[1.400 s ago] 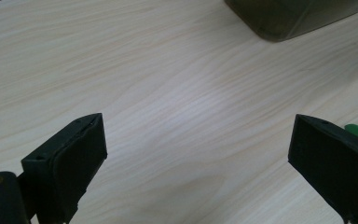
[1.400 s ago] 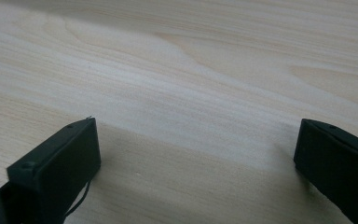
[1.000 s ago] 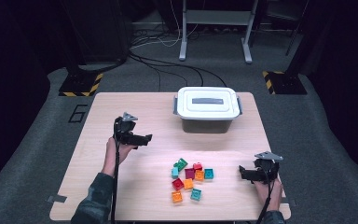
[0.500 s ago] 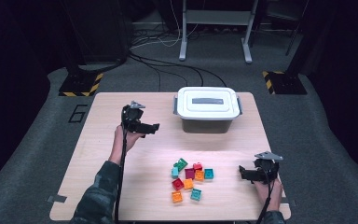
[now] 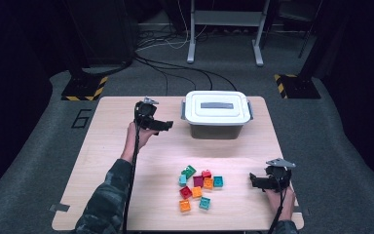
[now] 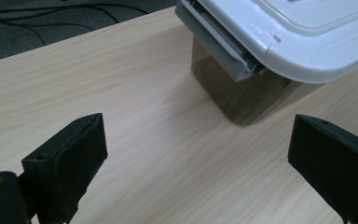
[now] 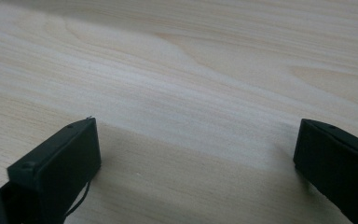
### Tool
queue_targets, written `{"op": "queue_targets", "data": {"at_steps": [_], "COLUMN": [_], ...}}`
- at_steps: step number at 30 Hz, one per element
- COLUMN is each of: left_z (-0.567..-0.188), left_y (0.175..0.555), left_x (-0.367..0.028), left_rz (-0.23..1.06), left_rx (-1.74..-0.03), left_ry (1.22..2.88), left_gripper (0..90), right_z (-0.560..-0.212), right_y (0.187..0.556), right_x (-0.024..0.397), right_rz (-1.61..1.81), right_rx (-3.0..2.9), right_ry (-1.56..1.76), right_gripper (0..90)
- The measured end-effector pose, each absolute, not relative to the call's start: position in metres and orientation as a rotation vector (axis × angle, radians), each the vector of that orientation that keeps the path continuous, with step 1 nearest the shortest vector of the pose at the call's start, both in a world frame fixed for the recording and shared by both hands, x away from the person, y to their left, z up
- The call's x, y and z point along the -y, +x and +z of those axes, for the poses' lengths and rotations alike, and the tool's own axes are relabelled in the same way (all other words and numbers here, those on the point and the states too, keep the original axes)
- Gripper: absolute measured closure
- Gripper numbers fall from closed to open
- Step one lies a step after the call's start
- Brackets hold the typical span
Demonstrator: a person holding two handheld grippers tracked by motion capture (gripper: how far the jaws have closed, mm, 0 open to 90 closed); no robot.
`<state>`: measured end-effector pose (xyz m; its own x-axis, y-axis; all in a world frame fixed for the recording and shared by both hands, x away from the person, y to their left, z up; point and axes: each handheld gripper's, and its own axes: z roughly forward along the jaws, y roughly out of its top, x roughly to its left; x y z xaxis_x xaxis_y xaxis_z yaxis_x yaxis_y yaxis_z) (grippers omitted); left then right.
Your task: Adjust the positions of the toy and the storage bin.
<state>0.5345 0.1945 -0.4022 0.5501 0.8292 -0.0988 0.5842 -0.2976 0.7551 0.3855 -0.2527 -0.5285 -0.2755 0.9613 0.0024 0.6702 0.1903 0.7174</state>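
Left gripper (image 5: 167, 126), jaws spread and empty, is held just left of the lidded box (image 5: 216, 114), aimed at its side latch (image 6: 228, 51), presumably to unclip it. Right gripper (image 5: 254, 181), likewise spread and empty, rests well in front of the box, near the bricks (image 5: 197, 186).

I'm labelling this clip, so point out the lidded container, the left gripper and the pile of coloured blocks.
lidded container (image 5: 216, 106), high view, on the middle of its white lid.
left gripper (image 5: 169, 126), high view, midway between its fingertips, aimed toward the container.
pile of coloured blocks (image 5: 198, 181), high view, on the dark red block mid-pile.
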Motion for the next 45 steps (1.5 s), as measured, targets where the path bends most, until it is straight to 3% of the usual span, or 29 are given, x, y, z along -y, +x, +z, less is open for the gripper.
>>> {"op": "queue_targets", "data": {"at_steps": [20, 24, 32, 45], "left_z": [-0.400, -0.400, -0.402, -0.409], "left_y": [0.572, 0.578, 0.588, 0.588], "left_x": [-0.170, -0.164, -0.156, -0.143], "left_rz": [0.373, 0.376, 0.381, 0.338], "left_rx": [-1.143, -1.137, -1.144, -1.123], "left_ry": [1.968, 1.970, 1.983, 2.001], "left_gripper": [11.3, 17.6, 39.8, 60.7], "right_z": [-0.529, -0.528, -0.528, -0.528], "right_y": [0.385, 0.385, 0.385, 0.385], "right_x": [0.252, 0.252, 0.252, 0.252], "right_rz": [0.856, 0.856, 0.856, 0.855], "right_rx": [-2.019, -2.019, -2.019, -2.017], "right_ry": [1.521, 1.521, 1.521, 1.518], "right_gripper": [0.0, 0.0, 0.0, 0.0]}}
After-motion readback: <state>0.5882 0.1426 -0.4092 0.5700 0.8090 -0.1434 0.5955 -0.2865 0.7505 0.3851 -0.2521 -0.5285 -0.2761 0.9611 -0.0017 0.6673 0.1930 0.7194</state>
